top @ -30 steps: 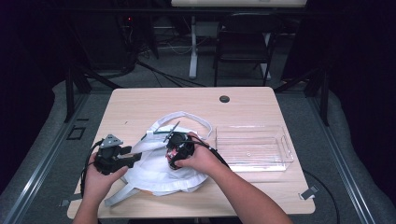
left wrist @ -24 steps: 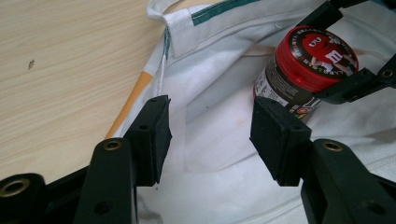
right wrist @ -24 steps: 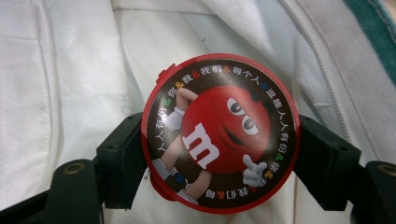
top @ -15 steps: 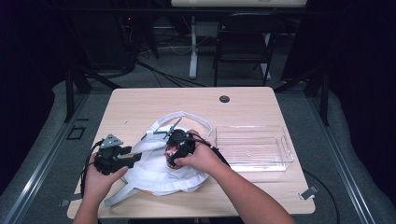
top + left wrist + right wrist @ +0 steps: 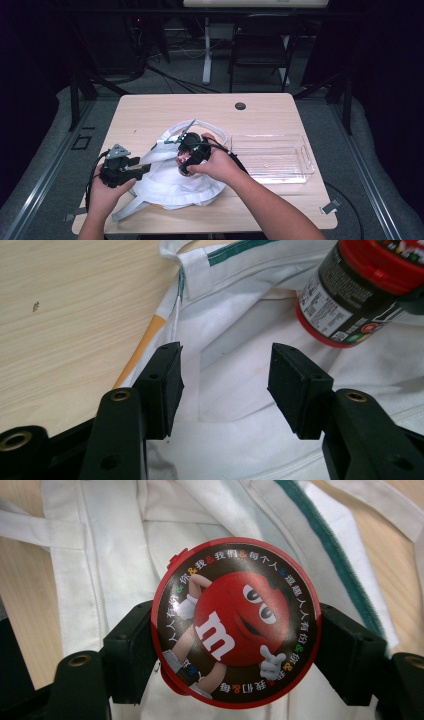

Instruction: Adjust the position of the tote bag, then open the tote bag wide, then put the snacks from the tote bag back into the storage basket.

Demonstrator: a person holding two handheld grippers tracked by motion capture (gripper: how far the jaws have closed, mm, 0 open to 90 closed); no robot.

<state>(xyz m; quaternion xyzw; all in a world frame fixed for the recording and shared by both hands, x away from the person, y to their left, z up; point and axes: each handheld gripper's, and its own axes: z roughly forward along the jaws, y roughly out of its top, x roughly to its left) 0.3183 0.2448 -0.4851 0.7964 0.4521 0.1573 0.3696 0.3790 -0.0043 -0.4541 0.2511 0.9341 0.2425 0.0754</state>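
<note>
- The candy tub point(image 5: 235, 622), a round red container with a cartoon lid and a dark printed label, is clamped between the jaws of the right tool point(image 5: 235, 645), which press on opposite sides of its rim.
- In the left gripper view the tub point(image 5: 350, 295) hangs tilted above the white cloth bag point(image 5: 260, 390), near the bag's green-trimmed edge.
- In the high view the right tool point(image 5: 192, 152) holds the tub over the middle of the bag point(image 5: 170, 182), which lies crumpled on the front half of the desk point(image 5: 150, 115).
- The left tool point(image 5: 225, 377) has its jaws apart with nothing between them, poised low over the bag's fabric at its left side; in the high view this tool point(image 5: 142, 169) sits at the bag's left edge.
- A clear plastic tray point(image 5: 272, 157) stands on the desk just to the right of the bag.
</note>
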